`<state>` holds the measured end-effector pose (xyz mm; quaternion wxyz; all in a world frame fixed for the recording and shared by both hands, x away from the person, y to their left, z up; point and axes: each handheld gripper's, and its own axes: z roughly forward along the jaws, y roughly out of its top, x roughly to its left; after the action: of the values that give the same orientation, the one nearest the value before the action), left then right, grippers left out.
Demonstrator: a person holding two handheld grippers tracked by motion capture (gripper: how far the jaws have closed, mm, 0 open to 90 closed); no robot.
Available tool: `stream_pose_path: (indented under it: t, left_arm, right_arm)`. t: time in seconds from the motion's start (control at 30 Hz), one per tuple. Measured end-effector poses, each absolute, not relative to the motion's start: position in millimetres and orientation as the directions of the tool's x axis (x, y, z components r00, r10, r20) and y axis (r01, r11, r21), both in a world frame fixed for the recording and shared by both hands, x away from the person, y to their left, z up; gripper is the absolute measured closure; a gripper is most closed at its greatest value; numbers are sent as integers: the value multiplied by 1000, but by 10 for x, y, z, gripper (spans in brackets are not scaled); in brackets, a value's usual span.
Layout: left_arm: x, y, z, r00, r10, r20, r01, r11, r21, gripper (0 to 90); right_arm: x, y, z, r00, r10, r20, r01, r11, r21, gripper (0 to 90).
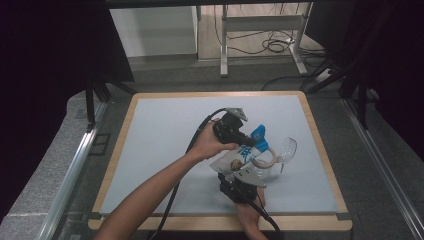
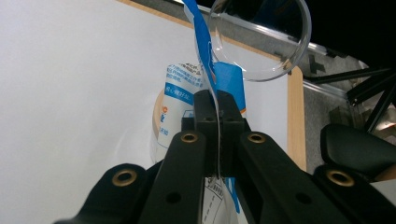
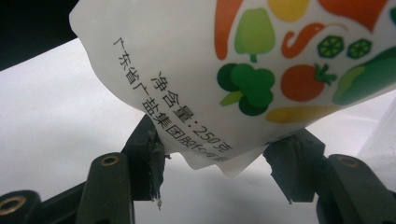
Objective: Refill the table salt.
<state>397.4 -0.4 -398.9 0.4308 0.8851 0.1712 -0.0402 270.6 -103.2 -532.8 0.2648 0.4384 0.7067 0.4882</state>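
Observation:
A white salt pouch [image 1: 236, 159] with a blue top and vegetable pictures [image 3: 243, 56] is held up over the table between both grippers. My left gripper [image 1: 249, 137] is shut on the pouch's thin blue top strip, which runs up between its jaws [image 2: 218, 100]. My right gripper [image 1: 241, 174] comes in from the near edge, and its pads [image 3: 156, 149] press on the two sides of the pouch's lower end [image 3: 215, 149]. A clear glass [image 1: 288, 148] lies just right of the pouch, its round rim [image 2: 261, 42] facing the left gripper. A wooden ring [image 1: 264, 161] sits under the pouch.
The pale blue mat [image 1: 165, 140] covers the table inside a wooden border [image 1: 320, 150]. Black frame rails [image 1: 90, 105] stand at both sides. A desk leg and cables [image 1: 270, 45] lie on the floor beyond the far edge.

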Motion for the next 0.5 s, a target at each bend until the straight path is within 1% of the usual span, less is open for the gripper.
stream_pose_path:
  t: [0.27, 0.5]
  left_arm:
    - [3991, -82, -3972, 944, 262, -202, 323, -596, 735, 900]
    - [3996, -112, -3977, 945, 257, -204, 322, -602, 731, 900]
  right_arm:
    - [2693, -1042, -5308, -475, 878, 52, 344, 131, 930, 434]
    - [2675, -1040, -5304, -474, 879, 51, 335, 126, 934, 435]
